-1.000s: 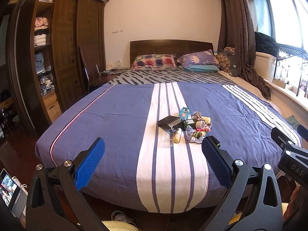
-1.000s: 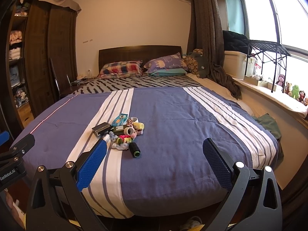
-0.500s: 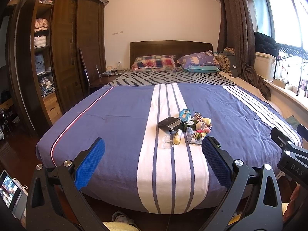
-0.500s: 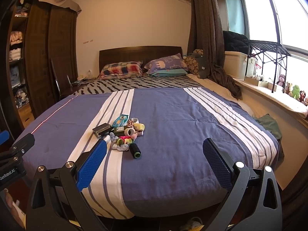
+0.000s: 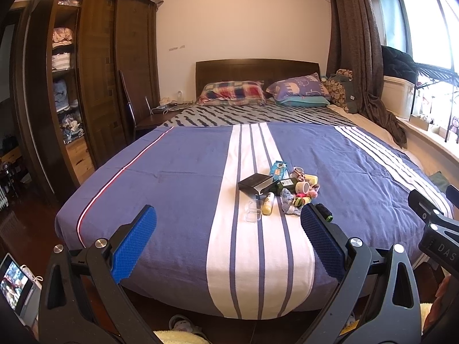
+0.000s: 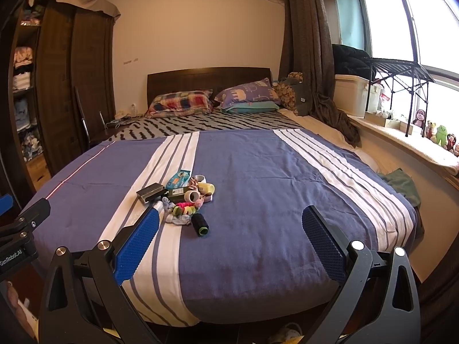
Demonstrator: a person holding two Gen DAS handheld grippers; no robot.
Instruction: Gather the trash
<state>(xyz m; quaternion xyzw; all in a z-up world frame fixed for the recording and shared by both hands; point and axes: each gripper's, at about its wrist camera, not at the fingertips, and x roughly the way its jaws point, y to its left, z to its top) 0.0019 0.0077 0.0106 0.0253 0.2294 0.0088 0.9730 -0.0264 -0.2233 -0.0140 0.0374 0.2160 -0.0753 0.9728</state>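
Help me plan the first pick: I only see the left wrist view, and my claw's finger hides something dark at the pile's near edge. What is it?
Observer: A black thread spool with a green end, lying on its side on the blue striped bedspread at the near edge of the pile of small colourful items.
Operator: Is the right claw free to take it?
Observer: Yes, the right claw is open, with nothing between its blue pads.
Operator: Is anything in the way?
Observer: No, only bare bedspread lies between that claw and the spool.
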